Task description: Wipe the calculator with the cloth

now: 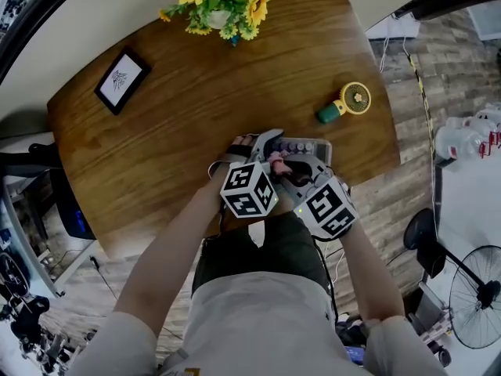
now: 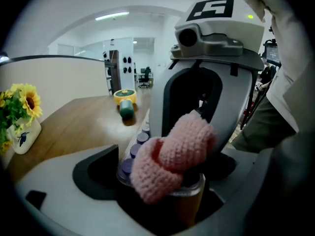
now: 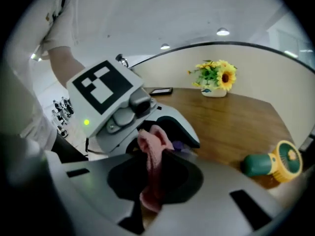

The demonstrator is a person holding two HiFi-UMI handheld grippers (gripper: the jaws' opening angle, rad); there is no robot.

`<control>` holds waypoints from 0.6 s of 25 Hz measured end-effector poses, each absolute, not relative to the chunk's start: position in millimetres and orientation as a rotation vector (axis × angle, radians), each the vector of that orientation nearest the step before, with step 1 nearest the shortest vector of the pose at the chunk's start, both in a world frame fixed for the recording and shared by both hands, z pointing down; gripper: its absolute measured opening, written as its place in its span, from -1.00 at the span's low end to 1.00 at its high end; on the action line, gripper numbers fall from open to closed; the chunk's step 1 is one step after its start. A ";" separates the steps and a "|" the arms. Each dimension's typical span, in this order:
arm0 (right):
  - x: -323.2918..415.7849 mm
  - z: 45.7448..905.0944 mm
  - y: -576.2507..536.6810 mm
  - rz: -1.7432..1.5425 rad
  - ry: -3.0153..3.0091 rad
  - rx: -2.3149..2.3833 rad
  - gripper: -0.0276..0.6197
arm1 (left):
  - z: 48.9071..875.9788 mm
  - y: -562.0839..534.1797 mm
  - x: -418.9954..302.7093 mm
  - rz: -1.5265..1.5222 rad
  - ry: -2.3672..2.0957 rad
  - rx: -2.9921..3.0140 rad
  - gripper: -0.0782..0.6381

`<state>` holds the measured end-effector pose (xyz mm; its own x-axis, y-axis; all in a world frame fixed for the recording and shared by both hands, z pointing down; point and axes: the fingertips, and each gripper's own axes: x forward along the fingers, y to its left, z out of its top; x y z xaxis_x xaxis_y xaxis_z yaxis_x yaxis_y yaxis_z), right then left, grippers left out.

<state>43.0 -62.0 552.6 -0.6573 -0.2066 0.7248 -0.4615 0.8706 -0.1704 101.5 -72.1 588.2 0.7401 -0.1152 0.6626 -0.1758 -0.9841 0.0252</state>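
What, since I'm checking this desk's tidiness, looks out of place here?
The small yellow-and-green handheld fan lies on its side on the table, and the picture frame lies flat rather than standing. Nothing looks spilled or damaged.

Office: wooden desk (image 1: 196,108), partition screen (image 2: 49,77), ceiling strip lights (image 2: 112,16).

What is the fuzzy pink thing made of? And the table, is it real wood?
The pink cloth looks like knitted or crocheted yarn, soft and matte: you can see rows of little loops. The table looks like wood with a smooth, slightly shiny finish: brown grain streaks run along it, though it could be veneer.
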 end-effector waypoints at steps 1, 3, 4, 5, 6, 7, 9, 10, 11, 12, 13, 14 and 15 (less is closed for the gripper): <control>43.8 552.5 -58.1 0.451 -2.298 0.455 -0.79 | 588.4 -72.1 101.1 1.077 -0.240 2.853 0.60; 45.5 552.8 -53.4 0.455 -2.288 0.398 -0.80 | 588.5 -71.5 101.0 1.080 -0.242 2.854 0.60; 46.4 552.8 -51.7 0.447 -2.276 0.363 -0.80 | 588.4 -71.0 101.3 1.082 -0.243 2.851 0.60; 47.3 552.6 -50.3 0.438 -2.263 0.330 -0.80 | 588.2 -70.7 101.8 1.084 -0.242 2.847 0.60; 48.4 552.4 -49.0 0.434 -2.252 0.300 -0.80 | 587.9 -70.5 102.1 1.085 -0.240 2.845 0.60; 50.5 552.4 -47.4 0.434 -2.240 0.272 -0.80 | 587.7 -70.4 102.2 1.085 -0.238 2.844 0.60; 59.5 554.1 -42.2 0.443 -2.210 0.213 -0.79 | 587.6 -70.6 102.2 1.083 -0.236 2.847 0.60; 66.6 555.2 -38.6 0.455 -2.190 0.184 -0.79 | 587.6 -70.8 102.1 1.082 -0.237 2.849 0.60; 75.4 556.6 -34.5 0.473 -2.163 0.159 -0.79 | 587.7 -70.8 101.8 1.082 -0.237 2.850 0.60; 85.6 557.9 -30.5 0.493 -2.128 0.142 -0.79 | 588.0 -70.7 101.5 1.082 -0.237 2.850 0.60; 96.6 558.6 -27.5 0.510 -2.088 0.136 -0.79 | 588.2 -70.4 101.3 1.082 -0.237 2.850 0.60; 107.6 557.9 -26.6 0.522 -2.049 0.146 -0.79 | 588.3 -70.1 101.2 1.082 -0.237 2.849 0.60; 117.8 555.7 -28.5 0.528 -2.018 0.174 -0.78 | 588.3 -70.0 101.4 1.082 -0.237 2.849 0.60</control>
<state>117.8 -28.5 555.7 -0.4885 0.0983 0.8670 -0.3386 0.8944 -0.2922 101.4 -70.0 588.3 0.7377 -0.1143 0.6653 -0.1744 -0.9844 0.0242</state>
